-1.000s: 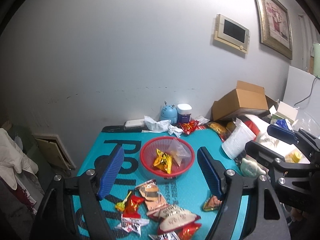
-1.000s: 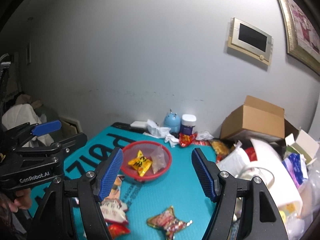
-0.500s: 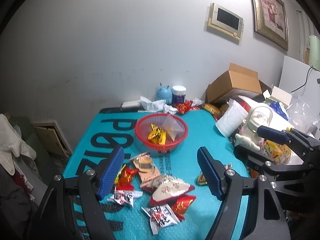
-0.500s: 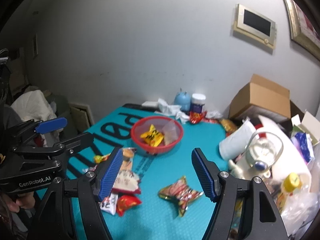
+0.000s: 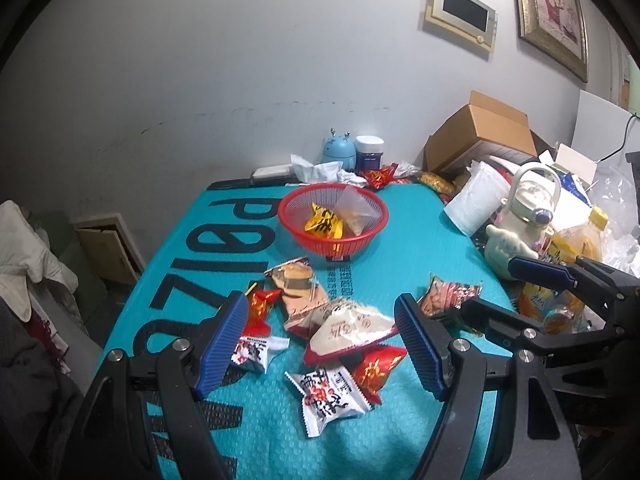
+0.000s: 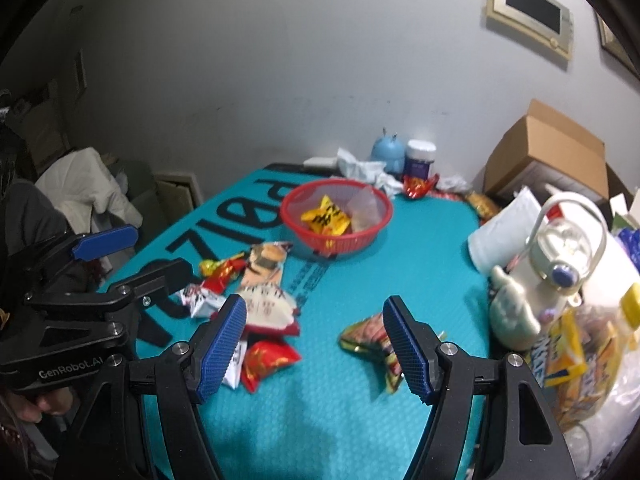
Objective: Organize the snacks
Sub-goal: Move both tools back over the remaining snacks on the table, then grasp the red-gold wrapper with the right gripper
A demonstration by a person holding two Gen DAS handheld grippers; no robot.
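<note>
Both grippers have come down toward the teal table (image 5: 420, 220) since a second ago, so the snack packets that sat at the bottom edge of each view now lie between the fingers and the red basket (image 5: 334, 216) has slid up toward 12 o'clock

Only the left wrist view shows the white packet with red print (image 5: 330, 396) at 6 o'clock of the pile and the framed picture (image 5: 550, 12) high at 1 o'clock. Only the right wrist view shows the hand (image 6: 36, 404) wrapped round the other gripper's handle at 8 o'clock, and it shows the lone striped packet (image 6: 370, 332) in full, lying apart from the pile

The left gripper (image 5: 320, 344) has its jaws wide apart with nothing pinched; it hangs over the pile, where a white-and-red triangular packet (image 5: 348, 330) lies between its fingers. The right gripper (image 6: 314, 346) is likewise spread wide and empty, the striped packet just beside its right finger (image 6: 406, 350)

The basket, at 12 o'clock of the pile, holds a yellow packet (image 5: 324, 224) and a clear one (image 5: 354, 210)
</note>
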